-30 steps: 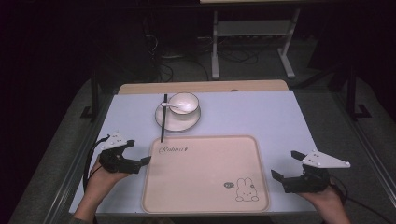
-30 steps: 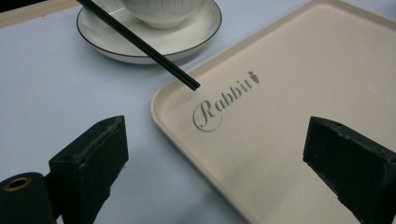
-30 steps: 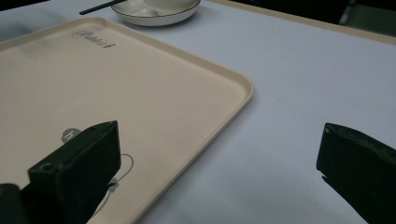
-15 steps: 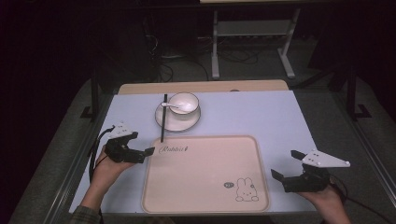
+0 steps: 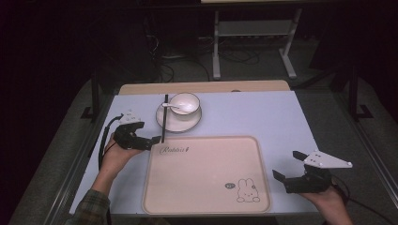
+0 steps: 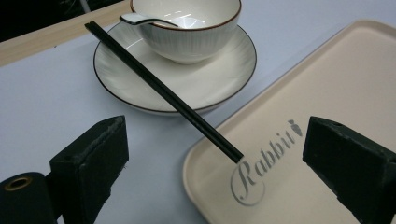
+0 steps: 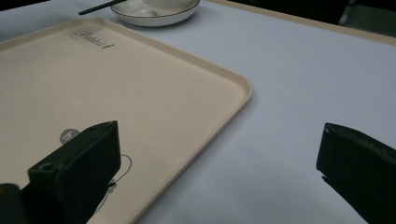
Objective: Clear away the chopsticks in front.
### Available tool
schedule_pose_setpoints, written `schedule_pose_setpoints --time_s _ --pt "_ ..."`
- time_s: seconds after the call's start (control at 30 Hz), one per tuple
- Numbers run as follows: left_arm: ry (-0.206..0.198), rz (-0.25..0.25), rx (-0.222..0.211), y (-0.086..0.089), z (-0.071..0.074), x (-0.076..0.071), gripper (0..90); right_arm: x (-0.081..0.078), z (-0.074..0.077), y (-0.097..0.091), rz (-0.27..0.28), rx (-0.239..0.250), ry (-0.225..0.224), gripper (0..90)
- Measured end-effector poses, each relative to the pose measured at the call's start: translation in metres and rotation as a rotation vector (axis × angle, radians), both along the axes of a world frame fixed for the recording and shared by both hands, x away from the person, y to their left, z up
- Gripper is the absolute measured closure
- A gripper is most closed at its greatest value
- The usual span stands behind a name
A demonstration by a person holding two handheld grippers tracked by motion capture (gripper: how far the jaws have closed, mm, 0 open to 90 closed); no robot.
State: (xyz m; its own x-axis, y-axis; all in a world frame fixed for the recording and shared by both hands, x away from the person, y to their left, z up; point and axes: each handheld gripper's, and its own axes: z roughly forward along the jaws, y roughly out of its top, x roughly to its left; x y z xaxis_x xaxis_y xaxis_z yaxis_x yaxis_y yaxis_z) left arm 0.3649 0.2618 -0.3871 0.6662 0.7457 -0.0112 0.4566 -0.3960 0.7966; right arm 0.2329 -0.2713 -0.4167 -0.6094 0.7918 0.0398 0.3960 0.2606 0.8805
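Observation:
A white bowl [image 5: 184,103] with a white spoon [image 5: 170,107] in it stands on a saucer [image 5: 176,123] at the table's far middle. Black chopsticks [image 5: 164,117] lie across the saucer's left rim, their near end resting on the far left corner of a beige tray [image 5: 206,173] printed "Rabbit". My left gripper [image 5: 149,142] is open just left of that near end. In the left gripper view the chopsticks [image 6: 163,88] point down between the two jaws [image 6: 217,135], untouched. My right gripper [image 5: 285,165] is open beside the tray's right front edge [image 7: 116,93], holding nothing.
The table [image 5: 263,117] has a pale blue top with a wooden strip [image 5: 202,87] along its far edge. Beyond it are a dark floor, cables and a metal stand [image 5: 253,47]. A rabbit drawing [image 5: 246,191] marks the tray's near right corner.
My left gripper has moved forward and to the right, from the table's left side up to the near end of the chopsticks. The right gripper has stayed put.

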Motion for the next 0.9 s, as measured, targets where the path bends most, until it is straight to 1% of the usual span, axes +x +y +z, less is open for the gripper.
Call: schedule_pose_setpoints --time_s 0.1,0.13,0.17,0.2,0.23,0.3,0.33,0.37,0.4,0.47,0.5,0.53,0.57,0.6,0.63,0.67,0.7,0.77,0.8,0.83,0.87,0.9 --pt "0.005 0.001 0.006 -0.003 0.000 0.009 6.5 0.000 0.000 -0.001 -0.001 0.001 -0.002 0.0" --pt "0.005 0.001 0.006 -0.003 0.000 0.009 8.1 0.000 0.000 -0.001 -0.001 0.001 -0.002 0.0" --pt "0.006 0.009 0.016 -0.005 -0.001 0.014 8.4 0.000 0.000 -0.001 -0.001 0.002 -0.001 0.0" --pt "0.006 0.009 0.016 -0.005 -0.001 0.014 8.4 0.000 0.000 -0.001 -0.001 0.002 0.000 0.0" --pt "0.010 0.011 0.021 -0.007 -0.001 0.020 8.4 0.000 0.000 -0.001 -0.002 0.003 0.000 0.0" --pt "0.010 0.015 0.023 -0.008 -0.002 0.025 8.7 0.000 0.000 -0.001 -0.001 0.003 -0.001 0.0" --pt "0.010 0.015 0.023 -0.008 -0.002 0.025 10.4 0.000 0.000 -0.001 -0.001 0.003 -0.001 0.0" --pt "0.009 0.021 0.037 -0.010 -0.003 0.030 13.5 0.000 0.000 -0.001 0.001 0.002 -0.002 0.0" --pt "0.012 0.026 0.045 -0.012 -0.004 0.032 13.7 0.000 0.000 -0.001 0.002 0.002 -0.003 0.0" --pt "0.021 0.032 0.044 -0.014 -0.005 0.038 16.1 0.000 0.000 -0.001 0.001 0.004 -0.001 0.0" --pt "0.021 0.032 0.044 -0.014 -0.005 0.038 18.3 0.000 0.000 -0.001 0.000 0.004 0.000 0.0" --pt "0.021 0.034 0.045 -0.014 -0.005 0.040 18.3 0.000 0.000 -0.001 0.000 0.004 0.000 0.0" --pt "0.013 0.038 0.045 -0.015 -0.005 0.043 21.3 0.000 0.000 -0.001 0.000 0.006 -0.001 0.0" --pt "0.005 0.041 0.047 -0.015 -0.006 0.045 28.2 0.000 0.000 -0.002 -0.003 0.009 -0.001 0.0" --pt "0.005 0.047 0.048 -0.016 -0.007 0.048 30.8 0.000 0.000 -0.002 -0.004 0.011 -0.002 0.0" --pt "0.007 0.050 0.059 -0.017 -0.008 0.051 30.8 0.000 0.000 -0.002 -0.004 0.011 -0.002 0.0" --pt "0.022 0.057 0.062 -0.018 -0.011 0.057 34.4 0.000 0.000 -0.002 -0.006 0.014 -0.002 0.0" --pt "0.029 0.062 0.057 -0.018 -0.013 0.060 38.0 0.000 0.000 -0.002 -0.006 0.014 -0.002 0.0" --pt "0.035 0.062 0.061 -0.019 -0.014 0.063 38.0 0.000 0.000 -0.002 -0.006 0.014 -0.002 0.0" --pt "0.043 0.065 0.061 -0.020 -0.016 0.066 40.2 0.000 -0.001 -0.002 -0.006 0.014 -0.002 0.0" --pt "0.055 0.070 0.061 -0.021 -0.018 0.071 44.2 0.000 -0.001 -0.003 -0.005 0.015 -0.001 0.0" --pt "0.062 0.071 0.064 -0.022 -0.020 0.073 45.9 0.000 -0.001 -0.003 -0.005 0.016 0.001 0.0"
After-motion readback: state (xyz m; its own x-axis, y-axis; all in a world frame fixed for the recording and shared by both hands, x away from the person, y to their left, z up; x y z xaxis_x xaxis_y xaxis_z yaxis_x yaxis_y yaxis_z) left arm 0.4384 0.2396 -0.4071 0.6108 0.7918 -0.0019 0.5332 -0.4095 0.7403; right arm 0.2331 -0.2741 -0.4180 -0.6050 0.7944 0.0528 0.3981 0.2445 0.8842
